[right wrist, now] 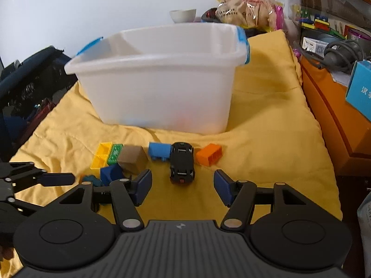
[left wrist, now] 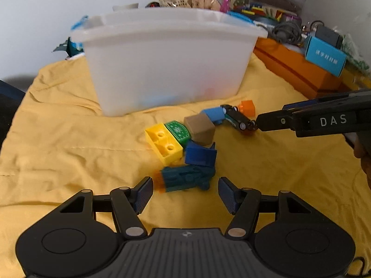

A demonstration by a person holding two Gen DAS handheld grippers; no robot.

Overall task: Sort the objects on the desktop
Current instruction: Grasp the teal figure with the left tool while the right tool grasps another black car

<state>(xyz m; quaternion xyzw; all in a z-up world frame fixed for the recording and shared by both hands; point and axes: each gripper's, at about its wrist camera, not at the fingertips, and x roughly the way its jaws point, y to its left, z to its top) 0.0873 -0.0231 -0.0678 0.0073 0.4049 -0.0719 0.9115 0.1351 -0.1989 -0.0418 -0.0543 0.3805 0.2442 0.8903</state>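
A translucent white bin [left wrist: 162, 64] [right wrist: 160, 81] stands on the yellow cloth [left wrist: 58, 150]. In front of it lie a yellow brick [left wrist: 163, 146], a green brick [left wrist: 180, 132], a brown block [left wrist: 200, 127], a dark blue block [left wrist: 200, 155], a teal toy car [left wrist: 185, 177], a light blue brick [left wrist: 214, 113], a black toy car [left wrist: 237, 118] [right wrist: 182, 163] and an orange brick [left wrist: 247, 107] [right wrist: 209, 154]. My left gripper [left wrist: 185, 192] is open just in front of the teal car. My right gripper [right wrist: 183, 185] is open just short of the black car.
An orange box [left wrist: 294, 69] with a blue carton [left wrist: 324, 56] and cables on it runs along the right. Snack bags [right wrist: 248, 7] and a clear case of toys stand behind the bin. A dark bag [right wrist: 30, 74] lies off the cloth's left edge.
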